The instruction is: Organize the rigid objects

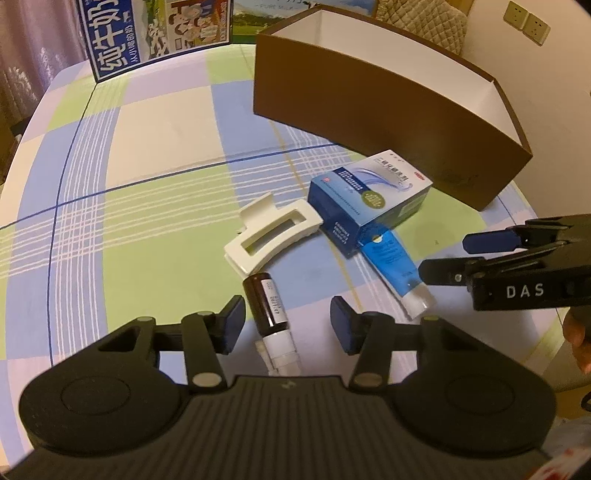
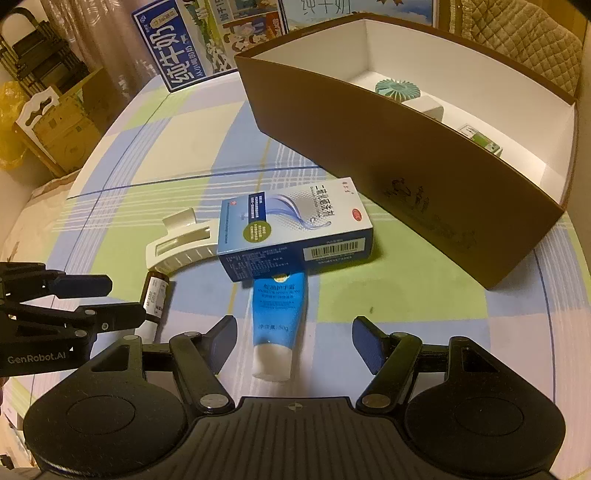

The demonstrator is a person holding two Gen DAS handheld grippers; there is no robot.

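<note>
A dark brown bottle (image 1: 266,303) with a white cap lies between the open fingers of my left gripper (image 1: 287,325); it also shows in the right wrist view (image 2: 156,295). A white hair claw (image 1: 272,232) (image 2: 177,247), a blue and white carton (image 1: 369,195) (image 2: 295,232) and a blue tube (image 1: 395,266) (image 2: 277,317) lie together on the checked cloth. The carton rests on the tube's far end. My right gripper (image 2: 294,341) is open around the tube's cap end and empty. A brown box (image 1: 388,110) (image 2: 406,184) stands behind them.
The brown box holds a teal round item (image 2: 397,89), a white block (image 2: 428,107) and a green pack (image 2: 480,138). A blue milk carton (image 1: 155,33) (image 2: 177,62) stands at the far edge. Each gripper shows in the other's view (image 1: 443,258) (image 2: 125,299).
</note>
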